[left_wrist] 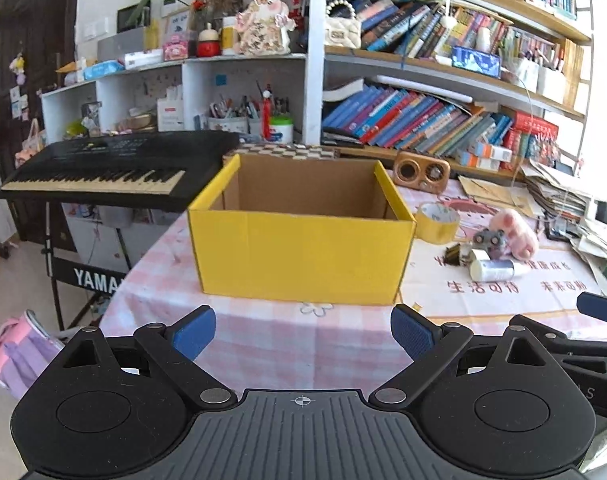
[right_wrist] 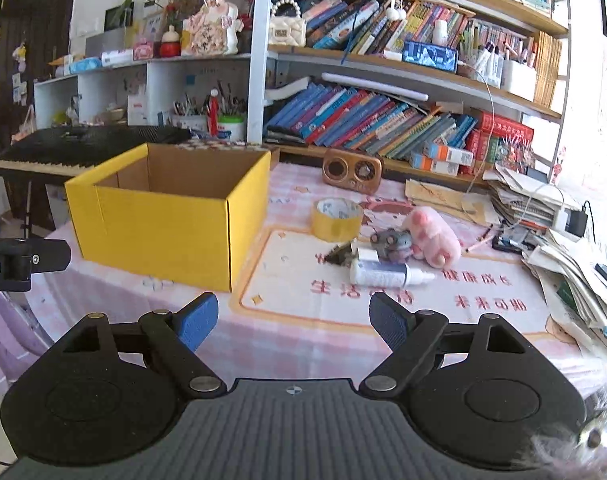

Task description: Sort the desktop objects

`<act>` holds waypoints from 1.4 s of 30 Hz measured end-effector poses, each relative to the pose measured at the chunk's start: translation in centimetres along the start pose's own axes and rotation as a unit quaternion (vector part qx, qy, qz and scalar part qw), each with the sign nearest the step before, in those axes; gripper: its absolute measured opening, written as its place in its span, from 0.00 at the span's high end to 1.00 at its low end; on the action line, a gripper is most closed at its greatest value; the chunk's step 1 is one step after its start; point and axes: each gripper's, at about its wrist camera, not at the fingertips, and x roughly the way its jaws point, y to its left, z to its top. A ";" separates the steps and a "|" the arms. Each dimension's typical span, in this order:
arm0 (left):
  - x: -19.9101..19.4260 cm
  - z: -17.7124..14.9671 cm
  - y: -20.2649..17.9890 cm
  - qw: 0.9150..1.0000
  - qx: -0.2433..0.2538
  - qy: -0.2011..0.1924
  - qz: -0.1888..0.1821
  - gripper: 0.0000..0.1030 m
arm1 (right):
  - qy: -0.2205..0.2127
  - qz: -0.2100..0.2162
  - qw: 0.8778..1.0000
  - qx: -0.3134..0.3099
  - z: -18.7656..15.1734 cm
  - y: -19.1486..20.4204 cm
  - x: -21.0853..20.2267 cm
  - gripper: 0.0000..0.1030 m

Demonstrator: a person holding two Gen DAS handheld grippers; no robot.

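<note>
On a pink-checked worktop (left_wrist: 263,344) in a book-lined room, your two grippers hover side by side above the near edge, both facing the clutter to be sorted. At far left a black keyboard (left_wrist: 103,172) stands beside the worktop. Your left gripper (left_wrist: 303,334) has its jaws spread wide with nothing between them, and it looks straight at the yellow cardboard box (left_wrist: 299,256), which sits open-topped on the cloth; no contents show over its walls. Just right of the box lies a roll of yellow tape (right_wrist: 337,218), standing on its flat side, with a wooden two-dial radio (right_wrist: 352,171) behind it near the bookshelf (right_wrist: 383,120).

Your right gripper (right_wrist: 293,324) also has its jaws fully apart and empty, aimed at the printed mat right of the box. Ahead of it the small things cluster close together: a dark binder clip (right_wrist: 339,256), a white bottle (right_wrist: 387,273) lying on its side with its nozzle pointing right, a small grey toy car (right_wrist: 391,242) touching the bottle's upper side, and a pink plush toy (right_wrist: 435,238) pressed against the car. All of them rest on the worktop, outside the box. At far right, stacked papers (right_wrist: 563,256) spill along the edge, with a charger and cable among them.
</note>
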 end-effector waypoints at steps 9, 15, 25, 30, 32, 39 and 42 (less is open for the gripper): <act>1.1 -1.1 -1.6 0.999 0.023 0.035 -0.030 0.07 | 0.031 -0.015 0.999 0.019 -1.3 -1.1 0.1 0.18; 1.9 -1.2 -2.6 0.997 0.034 0.049 -0.047 0.07 | 0.048 -0.032 0.998 0.029 -1.9 -1.8 0.1 0.18; 2.5 -1.3 -4.6 0.992 0.073 0.068 -0.079 0.07 | 0.075 -0.041 0.994 0.062 -2.4 -3.2 0.5 0.15; 3.2 -1.1 -5.0 0.992 0.068 0.074 -0.078 0.07 | 0.079 -0.047 0.994 0.061 -2.3 -3.8 0.7 0.15; 3.5 -1.0 -5.5 0.991 0.068 0.076 -0.082 0.07 | 0.080 -0.050 0.994 0.060 -2.3 -4.2 0.7 0.15; 4.5 -0.5 -7.6 0.989 0.081 0.079 -0.100 0.07 | 0.087 -0.062 0.992 0.069 -2.2 -6.3 1.5 0.15; 5.2 -0.3 -8.5 0.988 0.084 0.082 -0.104 0.07 | 0.092 -0.066 0.991 0.072 -2.1 -7.2 2.0 0.15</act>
